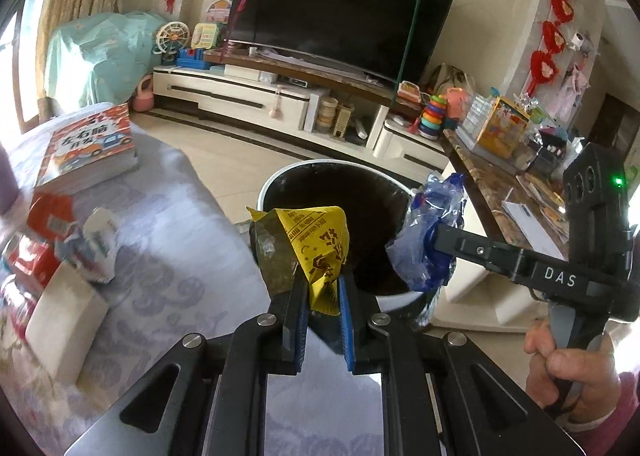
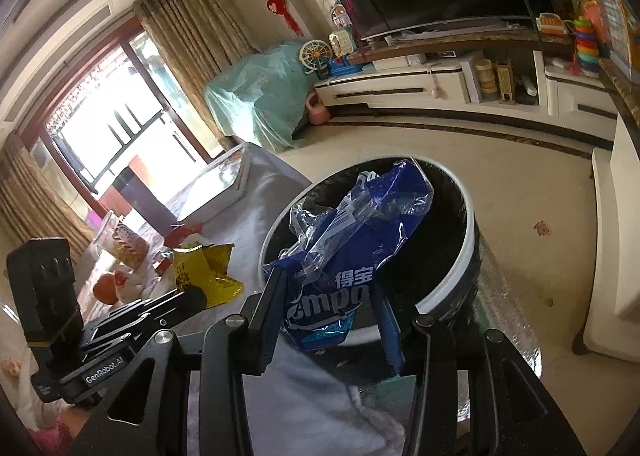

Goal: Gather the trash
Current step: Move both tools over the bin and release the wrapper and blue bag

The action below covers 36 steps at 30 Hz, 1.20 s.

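Observation:
My left gripper [image 1: 323, 292] is shut on a crumpled yellow wrapper [image 1: 316, 244] and holds it at the near rim of a round white trash bin [image 1: 276, 181] with a dark liner. My right gripper [image 2: 328, 292] is shut on a crumpled blue plastic package [image 2: 352, 240] and holds it over the bin's [image 2: 464, 276] opening. In the left wrist view the right gripper [image 1: 436, 244] comes in from the right with the blue package [image 1: 432, 223] at the bin's right rim. In the right wrist view the left gripper [image 2: 200, 296] and yellow wrapper [image 2: 208, 272] are at the left.
A table with a pale lilac cloth [image 1: 168, 240] holds a book [image 1: 90, 147], a white box [image 1: 64, 320] and red and white packaging [image 1: 52, 248]. A TV stand [image 1: 248, 95] and TV lie beyond the bin. A cluttered side table [image 1: 500, 183] stands at the right.

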{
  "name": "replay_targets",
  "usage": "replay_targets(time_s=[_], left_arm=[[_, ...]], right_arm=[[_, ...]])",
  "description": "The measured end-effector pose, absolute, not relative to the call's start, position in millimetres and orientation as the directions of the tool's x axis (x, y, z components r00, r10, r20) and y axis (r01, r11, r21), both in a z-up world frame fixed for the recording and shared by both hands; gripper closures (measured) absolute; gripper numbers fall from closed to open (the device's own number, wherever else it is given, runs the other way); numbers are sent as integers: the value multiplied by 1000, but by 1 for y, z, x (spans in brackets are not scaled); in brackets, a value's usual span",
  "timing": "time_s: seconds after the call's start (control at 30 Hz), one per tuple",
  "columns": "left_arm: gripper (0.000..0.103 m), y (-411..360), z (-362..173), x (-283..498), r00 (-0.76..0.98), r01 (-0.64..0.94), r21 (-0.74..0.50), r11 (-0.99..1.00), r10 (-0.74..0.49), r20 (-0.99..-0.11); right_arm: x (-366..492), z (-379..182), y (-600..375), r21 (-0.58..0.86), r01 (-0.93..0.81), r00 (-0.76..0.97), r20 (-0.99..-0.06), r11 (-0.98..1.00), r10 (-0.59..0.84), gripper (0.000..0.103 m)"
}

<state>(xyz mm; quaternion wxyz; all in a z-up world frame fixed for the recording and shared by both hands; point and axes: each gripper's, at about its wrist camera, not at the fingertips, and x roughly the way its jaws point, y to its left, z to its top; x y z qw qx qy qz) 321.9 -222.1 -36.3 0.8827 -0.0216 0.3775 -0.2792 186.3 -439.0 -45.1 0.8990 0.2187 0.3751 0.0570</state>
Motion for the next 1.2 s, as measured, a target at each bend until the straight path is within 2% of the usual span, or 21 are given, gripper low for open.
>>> replay_targets(time_s=[0.6, 0.67, 0.8, 0.83, 0.93, 1.03, 1.1, 1.2], left_arm=[[87, -263, -44, 367, 511, 500, -247, 830, -513, -690], [77, -265, -45, 371, 513, 494, -244, 834, -507, -693], [72, -267, -45, 371, 519, 485, -242, 841, -499, -695], [68, -267, -45, 369, 520, 484, -242, 841, -498, -693], [56, -267, -44, 365, 537, 476, -234, 848, -491, -686], [53, -261, -47, 358, 538, 463, -249, 851, -493, -684], [48, -253, -49, 353, 540, 452, -258, 854, -492, -683], [41, -239, -53, 339, 550, 429, -264, 864, -481, -683]], right_arm=[[218, -60, -462, 384, 60, 656, -711, 921, 254, 57], [220, -59, -464, 384, 64, 654, -713, 921, 252, 52], [219, -58, -469, 390, 79, 660, -710, 917, 245, 45], [218, -57, -470, 390, 84, 662, -709, 917, 241, 42], [214, -56, -473, 399, 93, 670, -703, 912, 239, 42], [207, -54, -474, 415, 103, 685, -688, 904, 238, 40], [201, -52, -472, 424, 108, 695, -678, 899, 237, 35], [190, -49, -465, 439, 111, 714, -659, 892, 236, 22]])
